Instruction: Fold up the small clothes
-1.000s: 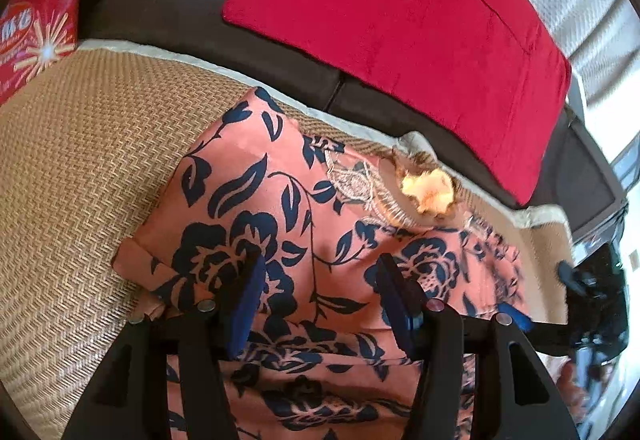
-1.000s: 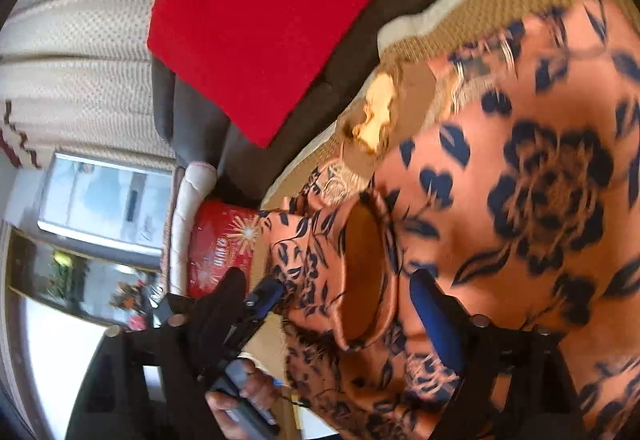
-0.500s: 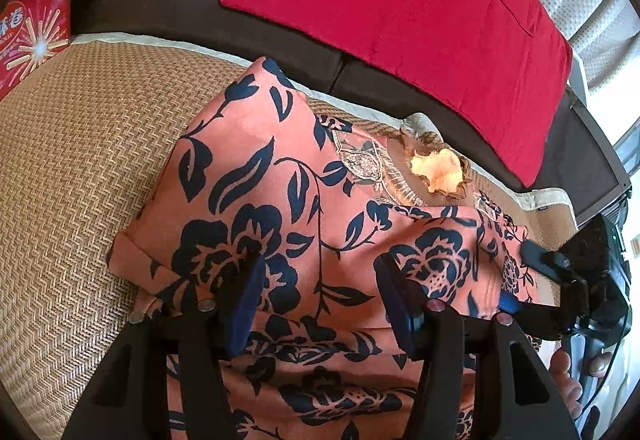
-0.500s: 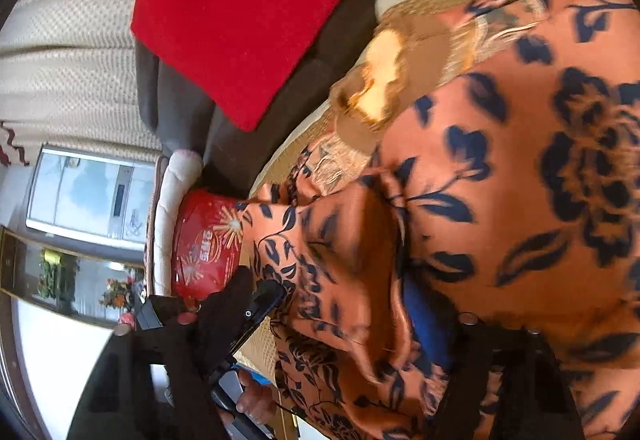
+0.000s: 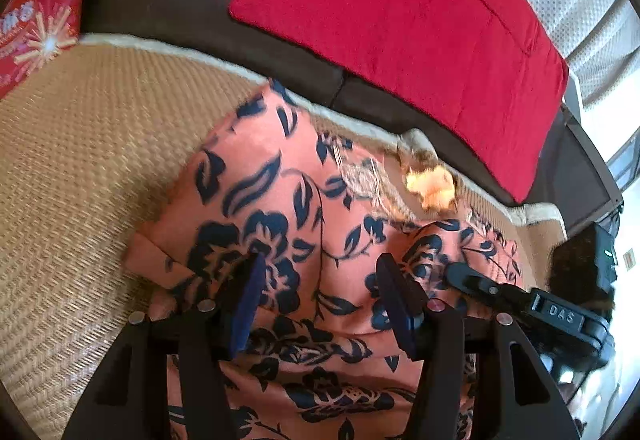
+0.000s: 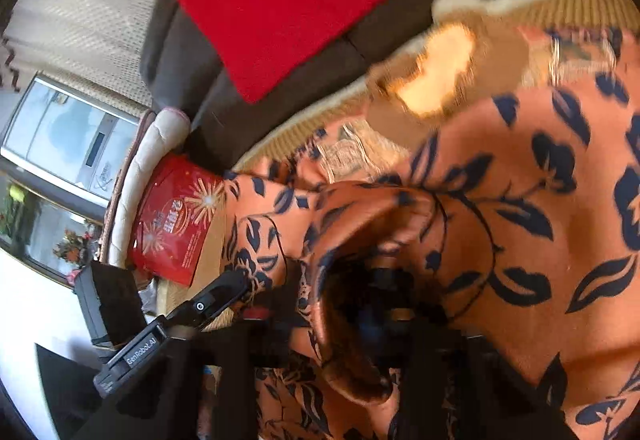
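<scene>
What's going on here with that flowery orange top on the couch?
A person with a handheld gripper in each hand is folding a small orange floral garment spread on a woven mat on a dark sofa. The right gripper has just been closing, and a sleeve-like fold of the fabric is now bunched around its fingers. The left gripper hovers open over the garment's lower part. A red cushion leans behind.

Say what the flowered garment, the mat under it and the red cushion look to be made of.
Garment: thin, smooth woven cloth, perhaps silky; it drapes in soft folds.
Mat: woven cane or rattan, going by its tan herringbone weave.
Cushion: matte, slightly fuzzy fabric with stitched seams, maybe cotton or velvet.
</scene>
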### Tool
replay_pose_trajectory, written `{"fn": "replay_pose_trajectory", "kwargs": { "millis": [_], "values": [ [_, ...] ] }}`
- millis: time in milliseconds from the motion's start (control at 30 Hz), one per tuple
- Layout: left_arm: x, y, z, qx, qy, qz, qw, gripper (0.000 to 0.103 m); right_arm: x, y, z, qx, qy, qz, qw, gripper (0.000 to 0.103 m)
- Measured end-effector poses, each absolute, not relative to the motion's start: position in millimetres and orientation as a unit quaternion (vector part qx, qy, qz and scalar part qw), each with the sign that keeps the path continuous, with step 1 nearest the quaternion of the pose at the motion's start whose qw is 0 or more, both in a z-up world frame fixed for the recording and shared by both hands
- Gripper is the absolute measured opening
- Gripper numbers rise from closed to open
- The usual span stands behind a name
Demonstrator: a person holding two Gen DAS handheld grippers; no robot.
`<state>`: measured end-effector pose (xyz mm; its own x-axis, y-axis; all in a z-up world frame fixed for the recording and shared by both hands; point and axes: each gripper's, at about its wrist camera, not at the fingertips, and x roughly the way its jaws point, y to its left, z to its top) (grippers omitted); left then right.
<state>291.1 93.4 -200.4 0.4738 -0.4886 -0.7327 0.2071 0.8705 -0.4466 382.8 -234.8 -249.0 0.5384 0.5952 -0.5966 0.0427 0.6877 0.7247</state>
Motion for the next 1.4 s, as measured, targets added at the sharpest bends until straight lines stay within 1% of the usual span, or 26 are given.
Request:
{"fn": "replay_pose_trajectory", "kwargs": {
  "millis": [100, 167, 233, 367, 533, 600, 667, 700, 733, 800, 833, 900, 1000, 1067, 1167, 1233, 1300, 1333, 1400],
  "values": [
    [287, 102, -185, -0.141, 0.437, -0.189, 0.868, 0.058, 368, -235, -209, 0.274, 0.389, 0.135, 0.869, 0.007],
    [285, 109, -176, -0.143, 0.416, -0.179, 0.880, 0.058, 357, -241, -186, 0.243, 0.350, 0.110, 0.898, 0.007],
    [286, 118, -173, -0.157, 0.406, -0.167, 0.885, 0.058, 351, -256, -178, 0.235, 0.331, 0.084, 0.910, 0.007],
    [289, 124, -175, -0.168, 0.413, -0.162, 0.880, 0.058, 349, -302, -179, 0.262, 0.329, 0.018, 0.907, 0.007],
    [292, 104, -185, -0.141, 0.438, -0.171, 0.871, 0.058, 341, -375, -186, 0.285, 0.322, -0.094, 0.898, 0.007],
    [293, 93, -190, -0.127, 0.450, -0.177, 0.866, 0.058, 341, -402, -198, 0.299, 0.347, -0.113, 0.882, 0.007],
    [293, 81, -195, -0.109, 0.464, -0.178, 0.861, 0.058, 341, -417, -213, 0.333, 0.375, -0.125, 0.856, 0.011],
    [294, 76, -199, -0.098, 0.472, -0.175, 0.858, 0.059, 341, -426, -221, 0.361, 0.392, -0.131, 0.836, 0.011],
    [293, 73, -201, -0.093, 0.478, -0.171, 0.857, 0.059, 337, -434, -225, 0.383, 0.397, -0.130, 0.824, 0.011],
    [293, 63, -208, -0.081, 0.486, -0.161, 0.855, 0.061, 329, -446, -222, 0.411, 0.377, -0.129, 0.820, 0.011],
    [293, 58, -212, -0.070, 0.489, -0.155, 0.856, 0.062, 327, -448, -217, 0.408, 0.365, -0.132, 0.826, 0.011],
    [292, 46, -217, -0.042, 0.492, -0.144, 0.857, 0.062, 321, -445, -200, 0.369, 0.338, -0.160, 0.851, 0.011],
    [292, 34, -220, -0.009, 0.491, -0.139, 0.860, 0.069, 320, -430, -182, 0.321, 0.307, -0.167, 0.880, 0.011],
    [291, 28, -221, 0.003, 0.492, -0.142, 0.859, 0.077, 324, -412, -181, 0.305, 0.319, -0.136, 0.887, 0.011],
    [292, 18, -227, 0.029, 0.496, -0.142, 0.856, 0.084, 340, -389, -192, 0.298, 0.361, -0.082, 0.880, 0.011],
    [292, 11, -231, 0.052, 0.497, -0.139, 0.855, 0.086, 351, -376, -207, 0.296, 0.405, -0.058, 0.863, 0.011],
    [292, 6, -233, 0.066, 0.497, -0.138, 0.854, 0.087, 364, -368, -226, 0.273, 0.456, -0.080, 0.843, 0.011],
    [291, 5, -230, 0.065, 0.494, -0.134, 0.857, 0.087, 367, -367, -233, 0.264, 0.474, -0.089, 0.835, 0.009],
    [288, 9, -216, 0.036, 0.463, -0.131, 0.876, 0.087, 364, -369, -234, 0.266, 0.467, -0.089, 0.838, 0.009]
  ]
}}
